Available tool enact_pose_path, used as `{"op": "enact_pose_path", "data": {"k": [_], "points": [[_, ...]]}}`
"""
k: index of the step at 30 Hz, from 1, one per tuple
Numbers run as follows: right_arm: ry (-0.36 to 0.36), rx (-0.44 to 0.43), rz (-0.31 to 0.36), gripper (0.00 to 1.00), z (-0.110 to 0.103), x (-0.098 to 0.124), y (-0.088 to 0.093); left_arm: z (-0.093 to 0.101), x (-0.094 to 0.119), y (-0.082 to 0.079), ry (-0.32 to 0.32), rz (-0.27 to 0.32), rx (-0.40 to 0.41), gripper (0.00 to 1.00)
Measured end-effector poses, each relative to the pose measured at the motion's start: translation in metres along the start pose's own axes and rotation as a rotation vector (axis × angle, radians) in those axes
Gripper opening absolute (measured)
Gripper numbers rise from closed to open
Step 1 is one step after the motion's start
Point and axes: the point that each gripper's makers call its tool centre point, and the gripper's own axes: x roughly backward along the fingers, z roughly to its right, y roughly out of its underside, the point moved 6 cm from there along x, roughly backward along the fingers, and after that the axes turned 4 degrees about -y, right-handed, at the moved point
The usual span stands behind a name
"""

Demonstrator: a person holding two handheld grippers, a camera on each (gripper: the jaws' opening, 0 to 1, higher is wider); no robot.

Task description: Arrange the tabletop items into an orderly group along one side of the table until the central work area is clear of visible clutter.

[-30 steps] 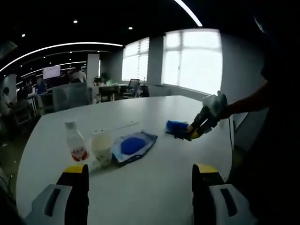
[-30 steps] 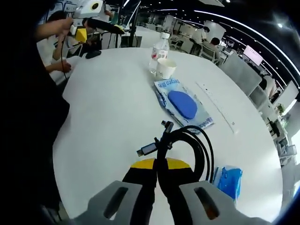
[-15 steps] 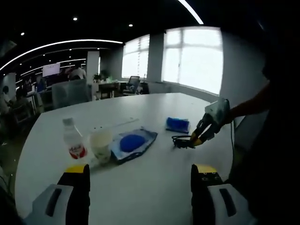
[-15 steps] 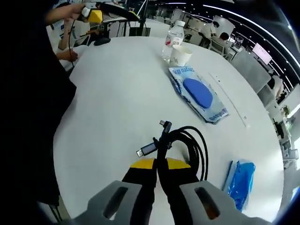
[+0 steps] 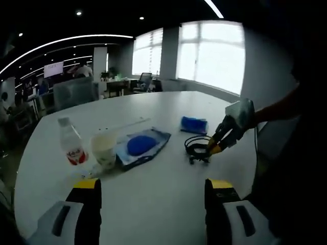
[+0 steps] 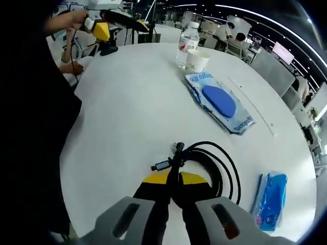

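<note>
A round white table (image 5: pixel 153 168) carries a clear water bottle (image 5: pixel 70 148), a paper cup (image 5: pixel 103 149), a blue-and-white flat pack (image 5: pixel 142 146) and a small blue tissue pack (image 5: pixel 193 124). My right gripper (image 5: pixel 213 148) is shut on a coiled black cable (image 5: pixel 196 148) that touches the table near the tissue pack. In the right gripper view my right gripper (image 6: pixel 172 179) pinches the cable (image 6: pixel 217 163) at its bundled plugs. The bottle (image 6: pixel 187 41), cup (image 6: pixel 197 61), flat pack (image 6: pixel 218 102) and tissue pack (image 6: pixel 271 199) lie beyond it. My left gripper (image 5: pixel 152 184) hangs open over the near table edge.
A thin white strip (image 6: pixel 250 107) lies on the table (image 6: pixel 122 107) behind the flat pack. A person's dark sleeve and body fill the left of the right gripper view. My left gripper (image 6: pixel 118 18) shows far off there. Office desks, chairs and people stand behind.
My right gripper has carried the cable away from the tissue pack and lowered it toward the table's middle. The left gripper view has shifted a little; its jaws stay open.
</note>
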Motion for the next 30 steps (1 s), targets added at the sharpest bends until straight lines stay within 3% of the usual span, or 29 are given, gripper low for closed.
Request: {"op": "enact_pose_path", "data": {"k": [4,9,12,20,30], "points": [[-0.019,-0.074,0.060,0.04,0.002,0.007,-0.011,0.004,-0.007,-0.005,0.001,0.002,-0.011,0.80],[0.045,-0.174,0.168,0.08,0.018,0.023,-0.027,0.004,-0.019,-0.013,-0.023,0.007,-0.012,0.76],[0.094,-0.258,0.237,0.15,0.030,0.032,-0.034,-0.001,-0.024,-0.015,-0.047,0.011,0.007,0.75],[0.166,-0.396,0.296,0.26,0.051,0.039,-0.035,-0.008,-0.039,-0.017,-0.055,0.010,0.064,0.72],[0.222,-0.528,0.338,0.26,0.068,0.027,-0.031,-0.017,-0.063,-0.013,-0.065,-0.007,0.152,0.64]]}}
